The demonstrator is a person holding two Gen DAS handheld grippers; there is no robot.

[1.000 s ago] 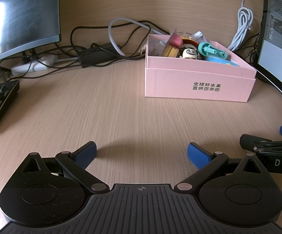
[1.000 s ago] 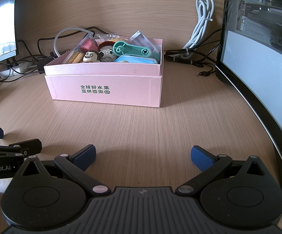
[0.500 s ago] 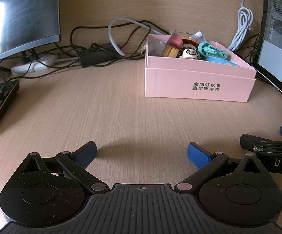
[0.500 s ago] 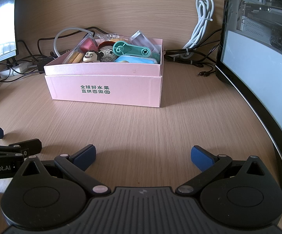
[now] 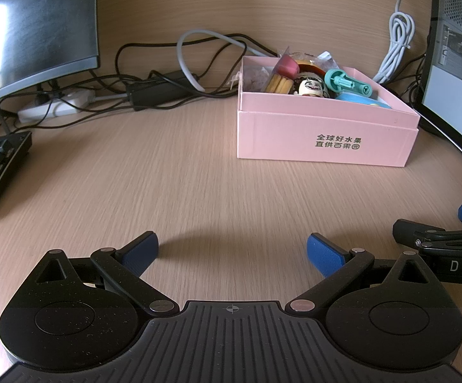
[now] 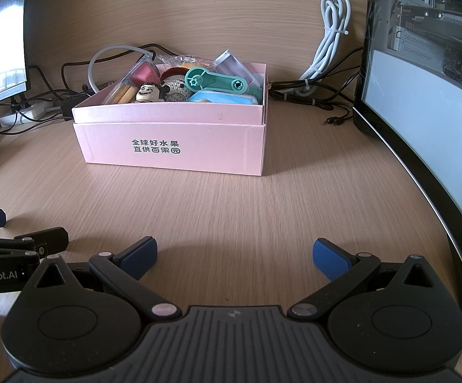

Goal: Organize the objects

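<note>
Box (image 6: 173,146), pink, filled with toys, sits well ahead of your tongs, long side facing you. Left gripper (image 5: 232,250) and right gripper (image 6: 234,253) low over desk (image 6: 231,207), side by side, both spread, holding nothing.

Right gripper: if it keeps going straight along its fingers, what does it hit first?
Probably the pink box, front wall first. The right gripper is open, with only bare desk before it. Height is unclear.
</note>
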